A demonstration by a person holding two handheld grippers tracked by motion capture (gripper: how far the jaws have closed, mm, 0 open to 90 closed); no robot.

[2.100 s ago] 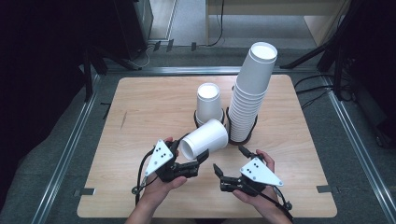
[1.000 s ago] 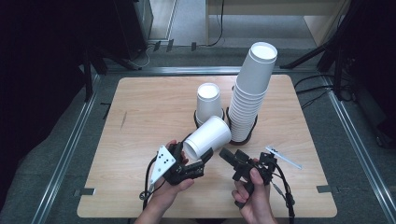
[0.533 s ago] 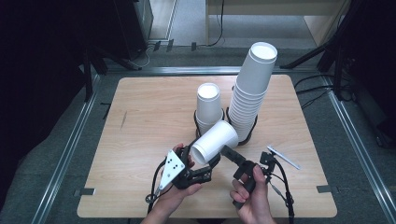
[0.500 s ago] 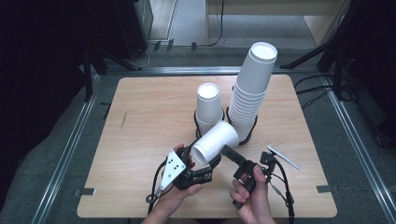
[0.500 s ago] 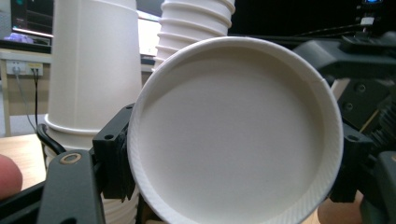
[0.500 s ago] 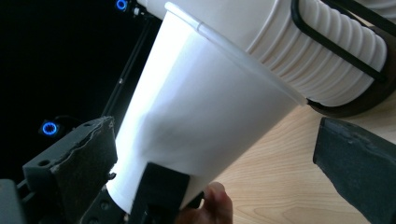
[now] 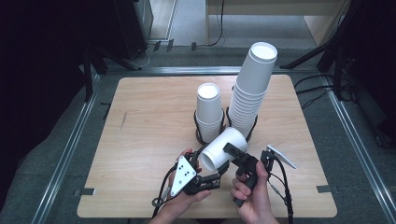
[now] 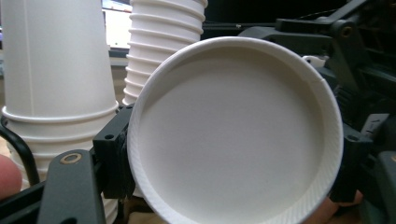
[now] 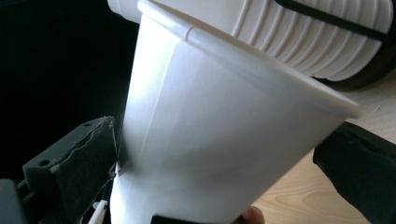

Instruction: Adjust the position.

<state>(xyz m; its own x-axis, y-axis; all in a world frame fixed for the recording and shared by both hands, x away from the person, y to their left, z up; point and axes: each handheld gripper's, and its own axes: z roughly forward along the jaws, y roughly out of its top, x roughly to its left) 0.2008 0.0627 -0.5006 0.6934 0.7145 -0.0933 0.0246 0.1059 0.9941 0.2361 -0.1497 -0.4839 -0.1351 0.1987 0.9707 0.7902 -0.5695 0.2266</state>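
Left gripper [image 7: 215,173], clamped on the base of a paper cup [image 7: 223,148], has carried it between the right gripper [image 7: 236,154]'s spread jaws beside 2 stacks, apparently for a handover.

the wooden table [image 7: 154,116] has a pale grain and rounded corners and sits inside a metal rail frame [image 7: 70,149] on grey carpet floor [image 7: 364,154]. far beyond the claws, past the table's back edge, a dark cabinet [image 7: 133,18] stands on the left and a light wooden unit [image 7: 275,7] on the right, with black cables [image 7: 215,28] trailing over the floor. both outer sides fall into deep shadow; light lands evenly from above.
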